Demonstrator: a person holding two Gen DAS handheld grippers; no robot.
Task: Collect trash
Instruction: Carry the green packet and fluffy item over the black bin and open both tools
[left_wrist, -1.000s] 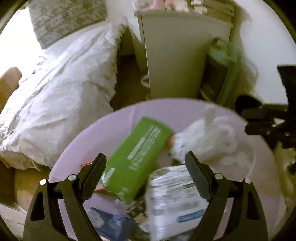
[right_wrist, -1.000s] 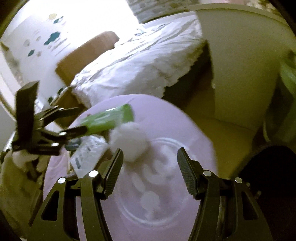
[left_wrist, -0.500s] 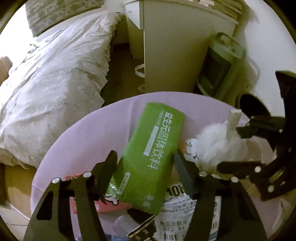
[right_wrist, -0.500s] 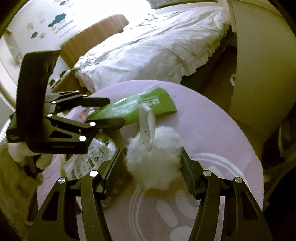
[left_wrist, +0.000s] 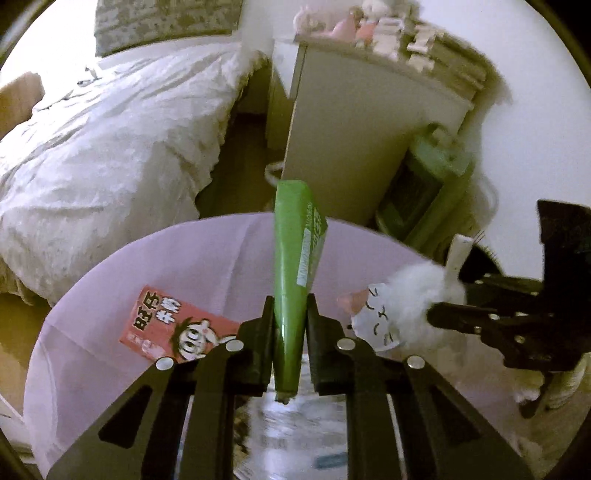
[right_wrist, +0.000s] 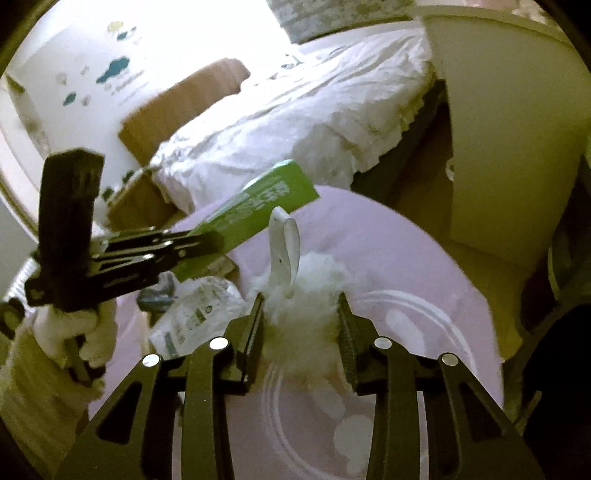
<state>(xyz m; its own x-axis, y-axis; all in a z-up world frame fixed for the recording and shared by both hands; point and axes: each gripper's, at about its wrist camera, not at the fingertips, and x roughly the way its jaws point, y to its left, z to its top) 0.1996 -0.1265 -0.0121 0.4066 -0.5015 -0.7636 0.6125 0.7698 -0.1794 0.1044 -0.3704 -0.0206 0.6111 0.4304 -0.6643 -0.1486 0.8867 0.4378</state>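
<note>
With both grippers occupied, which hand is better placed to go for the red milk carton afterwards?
Left, probably. The red carton lies flat on the purple table just beside the left gripper, which is shut on the green box. The right gripper grips the white fluffy toy on the far side.

Glossy green carton (left_wrist: 291, 291) between the left jaws, fluffy white plush (right_wrist: 301, 321) between the right jaws, smooth lilac table (left_wrist: 192, 258) cloth

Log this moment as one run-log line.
left hand-held gripper: closing, shut on green box | right hand-held gripper: closing, shut on fluffy white toy | red carton: on table
</note>
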